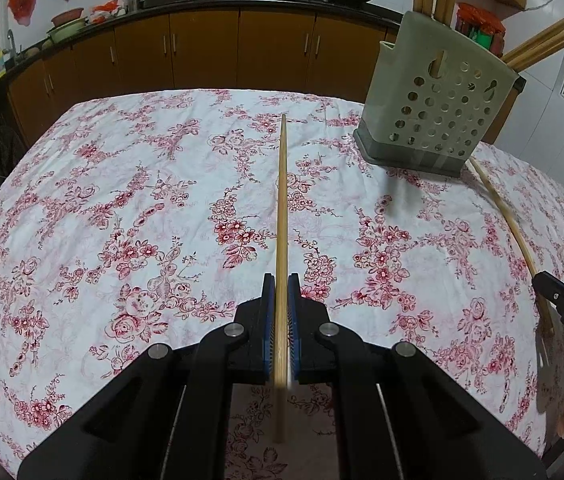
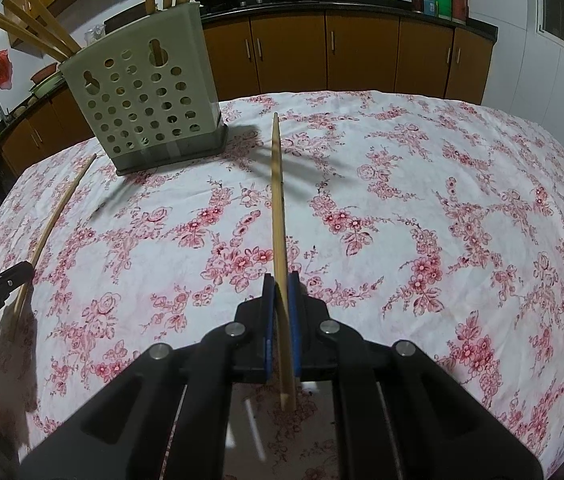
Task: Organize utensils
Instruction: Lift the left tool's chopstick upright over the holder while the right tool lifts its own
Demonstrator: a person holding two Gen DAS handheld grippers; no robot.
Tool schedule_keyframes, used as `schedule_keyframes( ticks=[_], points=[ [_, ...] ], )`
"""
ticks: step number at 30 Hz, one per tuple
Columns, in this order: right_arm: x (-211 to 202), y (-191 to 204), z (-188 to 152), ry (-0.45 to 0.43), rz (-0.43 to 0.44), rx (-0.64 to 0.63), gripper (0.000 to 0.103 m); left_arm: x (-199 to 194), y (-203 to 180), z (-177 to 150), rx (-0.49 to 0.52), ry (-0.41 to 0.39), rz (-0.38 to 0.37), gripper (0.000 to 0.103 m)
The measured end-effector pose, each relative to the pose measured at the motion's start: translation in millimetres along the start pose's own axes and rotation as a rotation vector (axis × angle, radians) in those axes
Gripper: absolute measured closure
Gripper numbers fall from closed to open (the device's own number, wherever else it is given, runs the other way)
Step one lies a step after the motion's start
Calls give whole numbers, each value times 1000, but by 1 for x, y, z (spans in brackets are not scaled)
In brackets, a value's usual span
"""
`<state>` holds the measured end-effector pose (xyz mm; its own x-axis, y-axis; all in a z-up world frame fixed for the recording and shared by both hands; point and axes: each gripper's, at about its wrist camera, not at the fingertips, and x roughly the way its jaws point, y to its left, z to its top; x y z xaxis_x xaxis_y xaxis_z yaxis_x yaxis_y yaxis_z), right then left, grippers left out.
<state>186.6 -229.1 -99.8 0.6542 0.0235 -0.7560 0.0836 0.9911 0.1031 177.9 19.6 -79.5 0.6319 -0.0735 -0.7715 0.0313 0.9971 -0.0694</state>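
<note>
Step in hand, by my reading: each gripper carries one chopstick, and both sticks are bound for the holder ahead. To do it well, tilt each stick towards upright before reaching the rim, thin tip leading, and lower it into the open top among the sticks already there. Take one hand at a time, so the two sticks do not cross above the holder. Release only once the tip is well inside; a stick let go high may tip out or nudge the holder.

Nearest, left wrist view: the left gripper (image 1: 281,284), black with blue pads, is clamped on a long pale bamboo chopstick (image 1: 282,200). The stick runs straight ahead between the pads, clear of the white tablecloth printed with red flowers (image 1: 122,208).

Right wrist view: the right gripper (image 2: 281,283), same build, is pinched on a second pale bamboo chopstick (image 2: 277,200), which leans slightly left in the grip.

Neither gripper touches anything but its own stick. Each shows at the edge of the other's view.

Further out: the grey-green perforated plastic utensil holder (image 1: 438,116) stands on the cloth, ahead of both grippers, between them. Several bamboo chopsticks (image 2: 48,38) already lean out of its top.

Farthest: brown kitchen cabinets (image 1: 202,48) under a dark counter.
</note>
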Motion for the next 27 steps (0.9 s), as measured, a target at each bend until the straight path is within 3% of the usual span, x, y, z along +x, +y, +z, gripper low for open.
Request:
schedule_keyframes(
  ticks=[18,27],
  points=[
    [-1,-2,-1,0,-6,-2,95,-2,-1,-1,30,4,13,96],
    [-27,-15,10,-73,-11,27,95,-18,5,9,6,-34,-6,96]
  ],
)
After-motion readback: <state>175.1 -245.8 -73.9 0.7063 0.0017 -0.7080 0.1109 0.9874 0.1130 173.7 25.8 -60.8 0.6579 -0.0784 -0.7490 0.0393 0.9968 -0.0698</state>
